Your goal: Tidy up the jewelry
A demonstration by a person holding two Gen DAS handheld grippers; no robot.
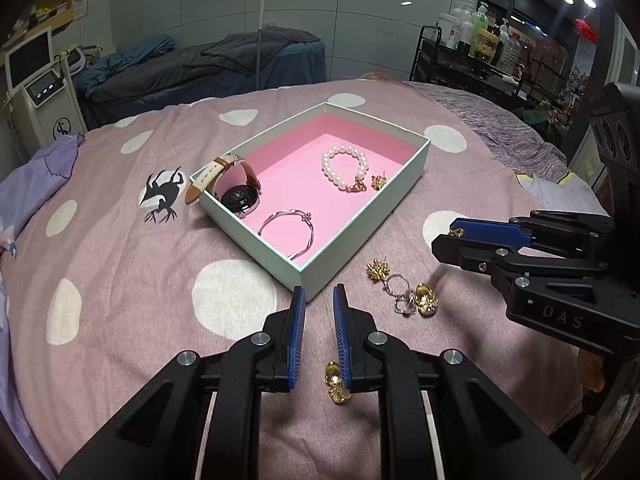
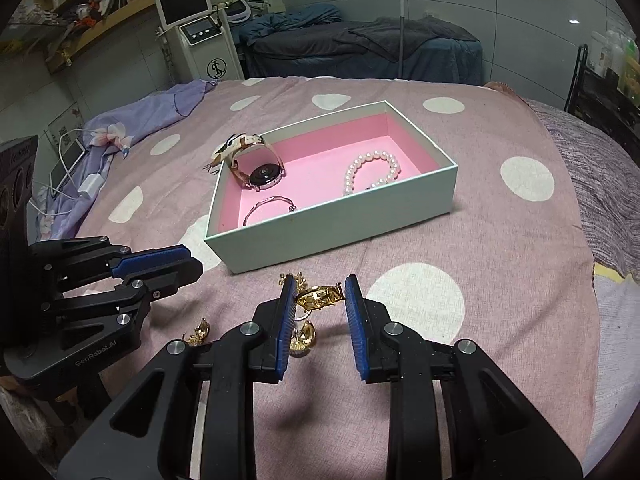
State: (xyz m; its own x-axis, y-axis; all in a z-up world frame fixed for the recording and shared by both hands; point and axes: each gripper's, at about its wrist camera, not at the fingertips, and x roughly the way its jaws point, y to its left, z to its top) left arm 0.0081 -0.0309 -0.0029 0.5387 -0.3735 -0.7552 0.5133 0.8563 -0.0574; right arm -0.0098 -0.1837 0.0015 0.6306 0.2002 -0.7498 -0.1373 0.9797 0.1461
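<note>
A pale green box (image 1: 362, 236) with a pink lining sits on the bed; it also shows in the right wrist view (image 2: 332, 232). It holds a watch (image 1: 236, 190), a silver bangle (image 1: 294, 230), a pearl bracelet (image 1: 344, 168) and a gold flower earring (image 1: 378, 182). My right gripper (image 2: 320, 292) is shut on a gold earring (image 2: 318, 298), held above the cover near the box. My left gripper (image 1: 319, 300) is open and empty over the cover, with a gold earring (image 1: 336, 386) lying between its fingers. Another flower earring (image 1: 377, 270), silver rings (image 1: 400, 294) and a gold earring (image 1: 426, 300) lie beside the box.
The pink bedcover with white dots (image 1: 120, 260) spreads all around. A lilac cloth (image 2: 132, 120) and a charger cable (image 2: 72, 168) lie at the left edge. A dark treatment bed (image 1: 208, 68), a white machine (image 1: 40, 84) and a bottle cart (image 1: 472, 52) stand behind.
</note>
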